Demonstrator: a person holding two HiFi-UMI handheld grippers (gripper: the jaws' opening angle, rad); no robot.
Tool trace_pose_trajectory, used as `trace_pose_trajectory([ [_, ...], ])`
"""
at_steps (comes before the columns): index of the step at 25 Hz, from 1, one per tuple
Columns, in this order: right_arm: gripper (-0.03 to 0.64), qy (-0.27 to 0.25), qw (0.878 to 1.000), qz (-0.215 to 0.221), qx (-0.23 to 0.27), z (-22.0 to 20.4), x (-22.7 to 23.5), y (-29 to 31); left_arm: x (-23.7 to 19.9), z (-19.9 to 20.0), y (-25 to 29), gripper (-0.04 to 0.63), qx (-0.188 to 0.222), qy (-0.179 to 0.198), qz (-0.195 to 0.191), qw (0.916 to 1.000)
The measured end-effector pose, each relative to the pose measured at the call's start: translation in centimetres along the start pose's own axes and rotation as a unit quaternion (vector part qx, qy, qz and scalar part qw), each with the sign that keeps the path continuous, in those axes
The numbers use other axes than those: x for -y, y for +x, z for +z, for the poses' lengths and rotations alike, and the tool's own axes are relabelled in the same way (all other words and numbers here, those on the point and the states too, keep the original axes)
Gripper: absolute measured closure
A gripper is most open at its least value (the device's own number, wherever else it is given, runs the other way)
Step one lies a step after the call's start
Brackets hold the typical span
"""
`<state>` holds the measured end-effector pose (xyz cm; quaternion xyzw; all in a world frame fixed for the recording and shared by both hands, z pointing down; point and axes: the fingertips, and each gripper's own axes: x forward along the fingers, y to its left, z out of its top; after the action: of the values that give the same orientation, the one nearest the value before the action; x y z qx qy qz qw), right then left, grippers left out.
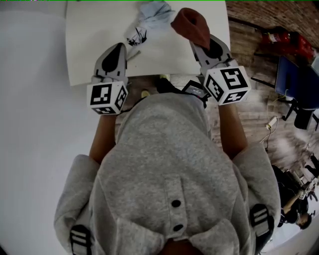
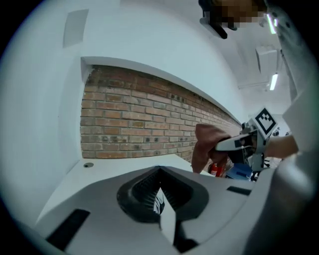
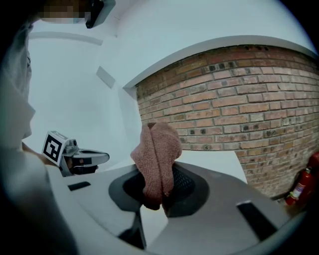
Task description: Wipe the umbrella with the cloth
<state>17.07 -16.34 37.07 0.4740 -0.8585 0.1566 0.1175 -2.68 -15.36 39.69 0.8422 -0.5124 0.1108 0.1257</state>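
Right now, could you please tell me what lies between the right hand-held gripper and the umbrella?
In the head view, the reddish-brown cloth clamped in the right hand-held gripper lies between it and the umbrella on the white table.

**Rust cloth, pale blue umbrella, white table**

The cloth [image 3: 157, 149] is a rusty reddish brown with a fine knitted weave. The umbrella [image 1: 155, 10] is pale blue-grey, with a black-and-white printed patch at its near end. The table [image 1: 94, 55] is plain white. The left gripper [image 1: 121, 47] and right gripper [image 1: 207, 47] are light grey with black ribbed fingers [image 2: 142, 191]. Each carries a white cube [image 1: 107, 97] printed with black square markers. The person's hooded top [image 1: 169, 164] is grey with dark buttons. The wall [image 3: 239, 99] is red-brown brick with pale mortar lines, and the fire extinguisher [image 3: 301, 187] is red.
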Motion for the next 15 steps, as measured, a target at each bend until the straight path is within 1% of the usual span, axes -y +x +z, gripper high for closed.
trace_pose_trajectory([
  [3, 0.537, -0.001, 1.0, -0.008, 0.002, -0.3, -2.4, -1.1, 0.9, 1.7, -1.9, 0.58, 0.028, 0.004, -0.015, 0.9995],
  [5, 0.537, 0.003, 1.0, -0.014, 0.006, -0.7, -4.1, -1.6, 0.6, 2.1, -3.6, 0.58, 0.039, 0.008, -0.016, 0.9991],
  [9, 0.537, -0.001, 0.999, -0.028, 0.016, -1.1, -7.9, -3.1, -0.1, 1.7, -8.4, 0.58, 0.052, 0.009, -0.015, 0.9985],
  [15, 0.537, -0.015, 0.998, -0.05, 0.036, -1.3, -13.5, -6.2, -0.5, 0.2, -15.7, 0.58, 0.06, 0.026, -0.013, 0.9977],
])
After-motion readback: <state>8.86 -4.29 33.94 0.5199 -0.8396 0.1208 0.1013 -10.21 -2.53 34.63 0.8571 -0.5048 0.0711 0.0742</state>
